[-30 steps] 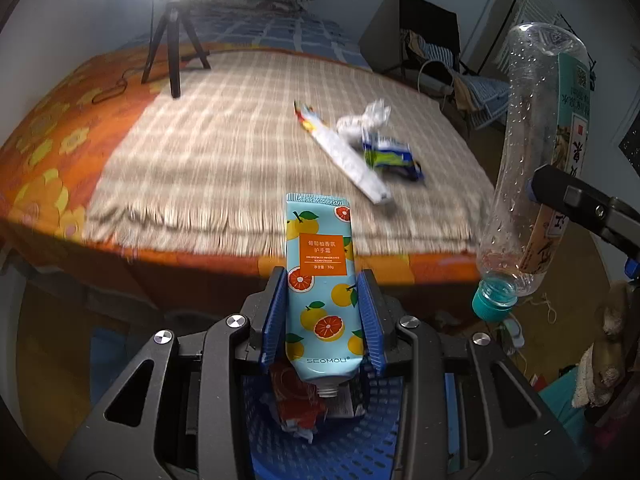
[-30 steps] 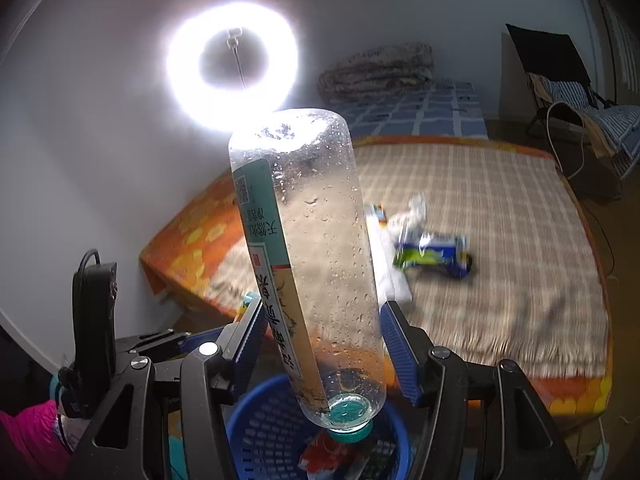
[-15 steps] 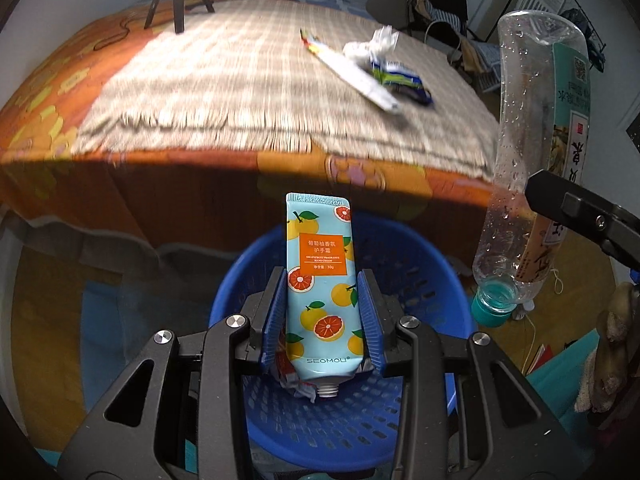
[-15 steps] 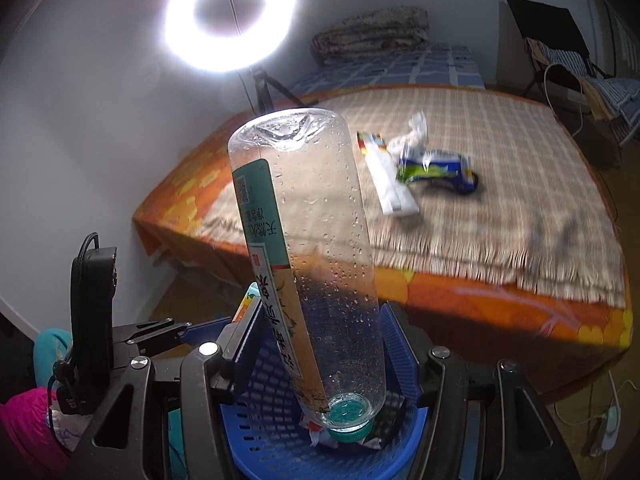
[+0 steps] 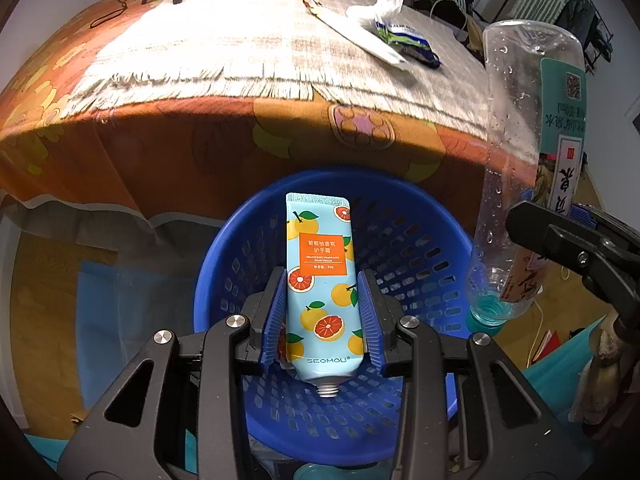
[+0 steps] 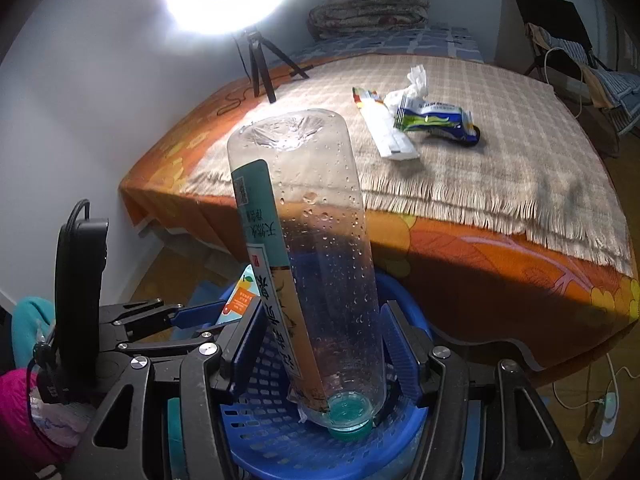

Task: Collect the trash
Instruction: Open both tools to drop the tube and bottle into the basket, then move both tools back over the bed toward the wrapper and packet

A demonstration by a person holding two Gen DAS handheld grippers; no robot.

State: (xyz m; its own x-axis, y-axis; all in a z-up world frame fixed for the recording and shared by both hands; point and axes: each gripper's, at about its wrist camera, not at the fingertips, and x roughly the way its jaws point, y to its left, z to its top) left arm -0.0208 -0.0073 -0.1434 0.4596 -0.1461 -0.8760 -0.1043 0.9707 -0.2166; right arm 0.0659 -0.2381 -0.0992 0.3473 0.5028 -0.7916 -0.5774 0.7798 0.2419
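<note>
Blue plastic, the basket [image 5: 420,248] sits on the floor at the near side of the bed, so you hold both pieces over it for dropping. Your right gripper [image 6: 320,344] clamps the clear bottle [image 6: 316,248], long axis nearly upright, cap down into the basket. Your left gripper [image 5: 322,312] squeezes the hand-cream tube [image 5: 322,280], also upright, open neck pointing down. Wrappers [image 5: 384,38] lie far on the bed.
</note>
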